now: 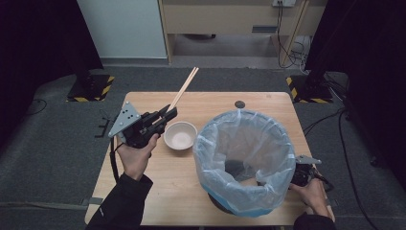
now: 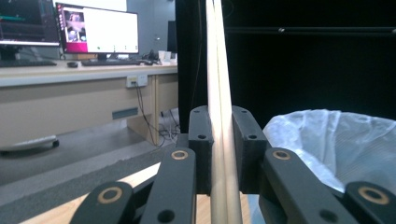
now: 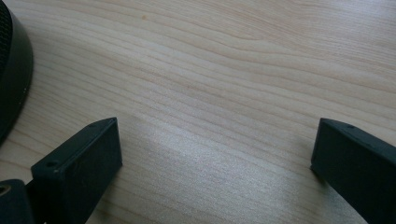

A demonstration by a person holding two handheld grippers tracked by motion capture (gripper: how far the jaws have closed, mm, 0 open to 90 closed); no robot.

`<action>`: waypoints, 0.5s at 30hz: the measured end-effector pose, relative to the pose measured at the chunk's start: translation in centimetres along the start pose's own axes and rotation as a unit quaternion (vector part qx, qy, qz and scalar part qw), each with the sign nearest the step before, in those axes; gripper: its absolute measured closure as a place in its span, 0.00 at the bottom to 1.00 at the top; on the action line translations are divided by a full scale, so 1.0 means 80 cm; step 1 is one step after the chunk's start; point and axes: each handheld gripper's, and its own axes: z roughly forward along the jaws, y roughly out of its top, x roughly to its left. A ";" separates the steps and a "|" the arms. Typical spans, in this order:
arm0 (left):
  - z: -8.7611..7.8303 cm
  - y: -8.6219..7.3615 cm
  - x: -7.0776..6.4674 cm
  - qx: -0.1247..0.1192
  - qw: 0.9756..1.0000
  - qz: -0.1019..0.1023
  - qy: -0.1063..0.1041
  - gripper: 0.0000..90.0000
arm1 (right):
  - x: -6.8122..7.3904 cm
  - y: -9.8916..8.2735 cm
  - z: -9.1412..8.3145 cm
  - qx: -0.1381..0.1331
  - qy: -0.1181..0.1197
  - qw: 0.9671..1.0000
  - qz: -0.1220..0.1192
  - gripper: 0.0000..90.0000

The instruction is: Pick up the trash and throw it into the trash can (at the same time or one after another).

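A pair of pale wooden chopsticks [image 1: 183,89] [image 2: 219,93] sticks up and away from my left gripper [image 1: 168,114] [image 2: 219,149], which is shut on them above the table's left half. In the left gripper view the sticks run upright between the two black jaws. Just right of that gripper sits a small pinkish bowl [image 1: 180,135], with nothing in it. A bin lined with a pale blue plastic bag [image 1: 244,160] [image 2: 336,140] stands at the right. My right gripper [image 3: 215,154] rests low over the wood beside the bin's dark base [image 3: 11,70], its jaws wide apart with nothing between them.
The wooden table [image 1: 172,191] ends close to the right hand [image 1: 311,194] at the front right corner. A small dark disc [image 1: 240,104] lies near the far edge. Behind the table are grey carpet, stand feet with hazard stripes [image 1: 90,88] and a desk with monitors [image 2: 98,32].
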 end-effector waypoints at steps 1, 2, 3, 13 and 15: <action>-0.001 0.002 -0.003 -0.004 1.000 0.002 -0.003 0.88 | 0.000 0.000 0.000 0.000 0.000 1.000 0.000 0.02; -0.001 0.003 -0.005 -0.006 1.000 0.003 -0.006 0.88 | 0.000 0.000 0.000 0.000 0.000 1.000 0.000 0.02; -0.001 0.003 -0.005 -0.006 1.000 0.003 -0.006 0.88 | 0.000 0.000 0.000 0.000 0.000 1.000 0.000 0.02; -0.001 0.016 -0.033 -0.023 0.999 0.013 -0.041 0.88 | 0.000 0.000 0.000 0.000 0.000 1.000 0.000 0.02; -0.001 0.018 -0.036 -0.024 0.999 0.016 -0.044 0.88 | 0.000 0.000 0.000 0.000 0.000 1.000 0.000 0.02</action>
